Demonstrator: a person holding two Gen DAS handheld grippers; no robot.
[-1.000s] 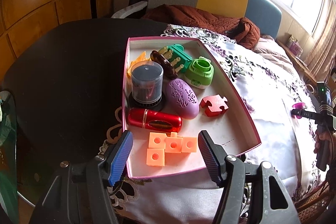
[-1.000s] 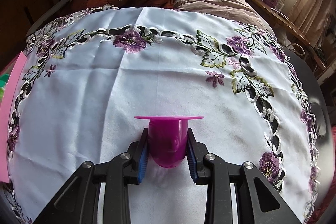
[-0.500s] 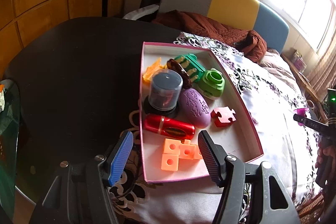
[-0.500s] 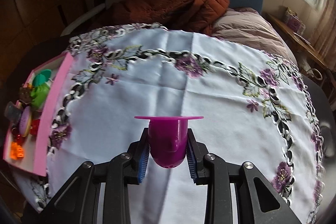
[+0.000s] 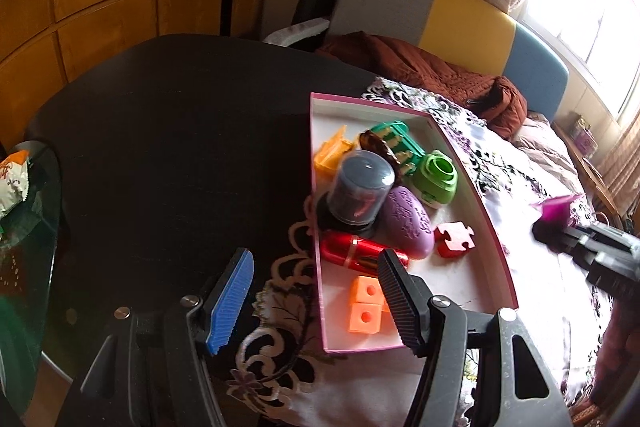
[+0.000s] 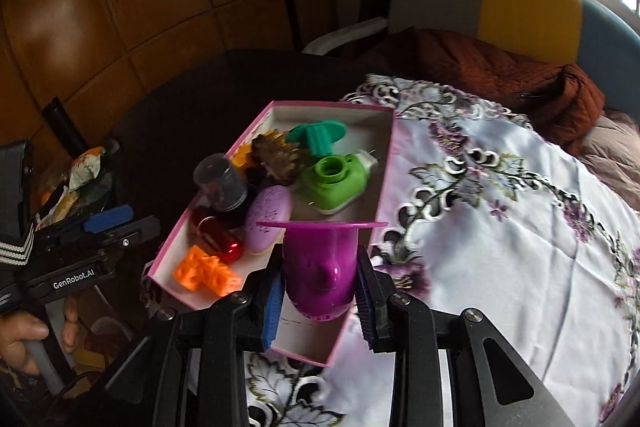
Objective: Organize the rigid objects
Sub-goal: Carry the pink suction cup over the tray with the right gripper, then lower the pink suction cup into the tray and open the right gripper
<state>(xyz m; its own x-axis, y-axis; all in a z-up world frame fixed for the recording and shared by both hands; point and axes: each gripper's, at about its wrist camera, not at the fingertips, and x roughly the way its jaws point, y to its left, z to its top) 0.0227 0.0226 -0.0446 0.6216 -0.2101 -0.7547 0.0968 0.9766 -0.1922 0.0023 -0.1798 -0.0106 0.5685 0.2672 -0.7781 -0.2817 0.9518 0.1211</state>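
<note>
A dark round table (image 5: 168, 131) is seen, partly covered by a white cloth (image 6: 500, 235) embroidered with purple flowers. Behind it a sofa (image 5: 452, 15) in grey, yellow and blue panels is backed against the wall, with a brown quilted jacket (image 5: 420, 71) lying on it. On the cloth, at its edge toward the bare table, a pink-walled box (image 5: 476, 187) is set, and toys are crowded in its far half. A grey-lidded cylinder (image 5: 362, 187) is stood upright beside a purple egg-shaped piece (image 5: 408, 223), the two touching. A green round-holed piece (image 5: 436, 179) is placed just behind the egg, and a teal comb-like piece (image 5: 396, 139) lies further back, near a yellow piece (image 5: 330, 155) by the far left wall. A red capsule (image 5: 352, 253) is laid in front of the cylinder, a red puzzle piece (image 5: 456, 245) rests to its right, and orange cubes (image 5: 364, 303) are grouped nearest the front wall. The left gripper (image 5: 316, 303) is held over the box's near left corner with its fingers well apart and nothing between them. The right gripper (image 6: 318, 299) is held above the near end of the box, and its fingers are clamped on a magenta cup (image 6: 320, 267), whose wide flat rim is turned away from the camera. In the right wrist view a hand (image 6: 24, 335) is seen gripping the left gripper's handle.
</note>
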